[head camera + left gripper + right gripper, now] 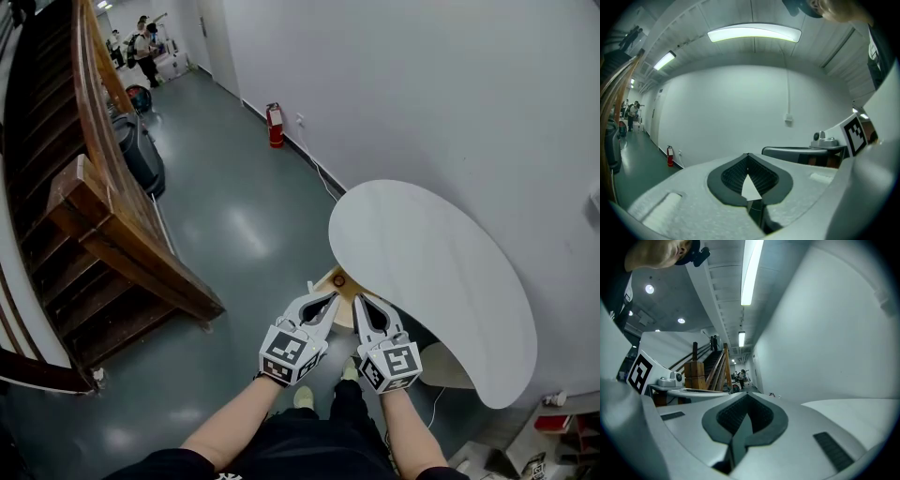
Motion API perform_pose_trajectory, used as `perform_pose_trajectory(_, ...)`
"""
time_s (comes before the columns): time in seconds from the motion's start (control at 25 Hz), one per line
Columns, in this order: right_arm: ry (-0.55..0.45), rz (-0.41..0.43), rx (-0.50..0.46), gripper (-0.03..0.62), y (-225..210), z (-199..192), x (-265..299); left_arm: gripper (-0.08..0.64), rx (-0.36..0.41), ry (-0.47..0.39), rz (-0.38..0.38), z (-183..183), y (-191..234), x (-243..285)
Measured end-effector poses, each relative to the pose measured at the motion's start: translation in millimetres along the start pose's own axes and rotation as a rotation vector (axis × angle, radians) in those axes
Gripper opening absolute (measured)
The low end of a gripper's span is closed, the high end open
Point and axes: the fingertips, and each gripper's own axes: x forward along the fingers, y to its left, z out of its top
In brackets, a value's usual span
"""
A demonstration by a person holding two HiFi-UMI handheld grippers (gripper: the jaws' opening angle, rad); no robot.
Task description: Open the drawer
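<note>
A light wooden drawer unit [330,281] with a small dark round knob [338,280] pokes out from under a round white tabletop [431,272], which hides most of it. I cannot tell whether the drawer is in or out. My left gripper [333,298] is shut and empty, with its tips just below the knob. Beside it my right gripper [357,300] is also shut and empty. Both point upward. The left gripper [748,157] in its own view faces the white wall. The right gripper [747,397] in its own view looks along a corridor.
A wooden staircase [103,225] fills the left side. A red fire extinguisher [275,125] stands by the white wall [422,94]. A dark bin [141,150] sits beside the stairs. People [142,42] stand far down the corridor. Shelf clutter [553,441] lies at the bottom right.
</note>
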Motion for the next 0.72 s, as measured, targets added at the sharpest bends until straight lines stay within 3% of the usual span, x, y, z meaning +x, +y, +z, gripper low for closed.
perform_pose_trajectory(0.72, -0.021, -0.008, -0.024, 0.014, 1, 13, -8, 0.009, 0.019, -0.029, 0.000, 14, -9, 4)
